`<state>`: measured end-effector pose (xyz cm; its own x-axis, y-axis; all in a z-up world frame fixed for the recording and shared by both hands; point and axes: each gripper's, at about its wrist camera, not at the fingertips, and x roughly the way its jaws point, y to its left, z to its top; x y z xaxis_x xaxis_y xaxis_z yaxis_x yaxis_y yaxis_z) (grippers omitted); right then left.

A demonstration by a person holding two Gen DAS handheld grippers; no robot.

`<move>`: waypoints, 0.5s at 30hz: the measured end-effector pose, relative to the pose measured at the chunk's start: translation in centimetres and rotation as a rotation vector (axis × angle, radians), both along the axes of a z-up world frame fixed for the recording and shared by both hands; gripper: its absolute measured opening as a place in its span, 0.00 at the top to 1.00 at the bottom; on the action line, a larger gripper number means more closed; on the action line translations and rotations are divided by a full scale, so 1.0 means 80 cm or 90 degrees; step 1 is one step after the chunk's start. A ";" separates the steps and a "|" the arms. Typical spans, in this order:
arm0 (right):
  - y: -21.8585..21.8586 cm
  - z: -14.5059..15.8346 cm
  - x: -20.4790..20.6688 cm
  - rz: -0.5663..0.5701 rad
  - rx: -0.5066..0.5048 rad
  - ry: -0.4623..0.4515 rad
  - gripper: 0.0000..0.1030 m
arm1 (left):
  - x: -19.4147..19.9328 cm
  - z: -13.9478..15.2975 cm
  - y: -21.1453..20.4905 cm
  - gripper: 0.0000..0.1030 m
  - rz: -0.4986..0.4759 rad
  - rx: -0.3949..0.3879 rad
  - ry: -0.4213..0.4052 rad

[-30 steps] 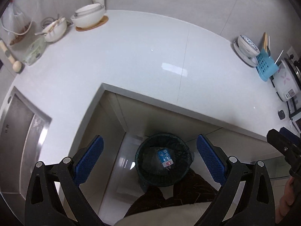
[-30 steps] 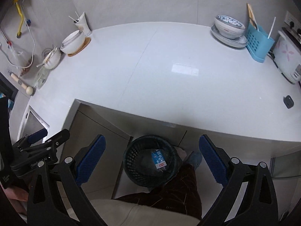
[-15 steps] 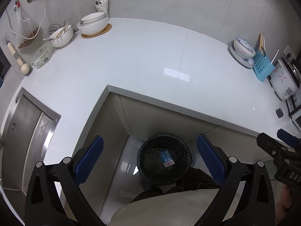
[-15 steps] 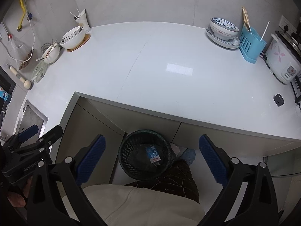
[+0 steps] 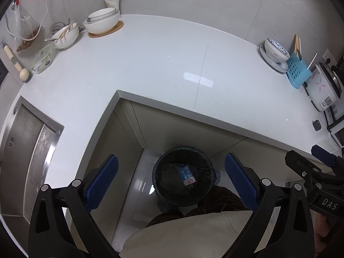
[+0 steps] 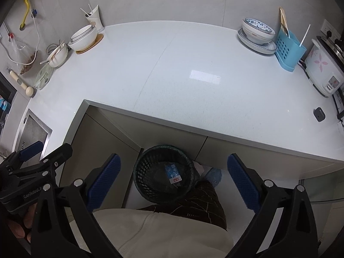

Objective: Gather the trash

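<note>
Change since a second ago: both grippers have risen, so more wall and counter shows and the bin looks smaller; the packet has stayed in the bin.
Left wrist, left gripper (image 5: 171,181): blue pads spread wide, nothing held.
Left wrist, trash bin (image 5: 158,180): on the floor under the counter (image 5: 150,68) corner, between the two fingers.
Left wrist, blue packet (image 5: 186,174): lying inside the bin, nearer the right finger.
Left wrist, sink (image 5: 25,150): beyond the left finger.
Right wrist, right gripper (image 6: 173,178): pads wide apart, empty.
Right wrist, bin and packet: bin between the fingers, nearer the left one; packet inside it.
Right wrist, blue utensil holder (image 6: 288,49): far ahead, past the right finger.
</note>
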<state>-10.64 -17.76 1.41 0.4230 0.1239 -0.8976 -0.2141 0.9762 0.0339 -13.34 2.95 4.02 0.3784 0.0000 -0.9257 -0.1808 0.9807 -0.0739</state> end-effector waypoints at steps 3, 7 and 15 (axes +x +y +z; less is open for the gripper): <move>0.000 -0.001 -0.001 0.000 -0.001 0.000 0.08 | 0.000 0.000 -0.001 0.06 -0.002 0.001 0.000; 0.001 -0.003 0.000 -0.002 -0.003 0.002 0.08 | 0.001 -0.002 -0.004 0.06 -0.007 0.004 0.003; 0.000 -0.005 0.001 -0.004 -0.002 0.005 0.08 | 0.000 -0.004 -0.005 0.06 -0.010 0.004 0.006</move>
<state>-10.54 -17.76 1.04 0.4162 0.1184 -0.9015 -0.2078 0.9776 0.0325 -13.31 2.54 3.72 0.3697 -0.0002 -0.9292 -0.1660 0.9839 -0.0663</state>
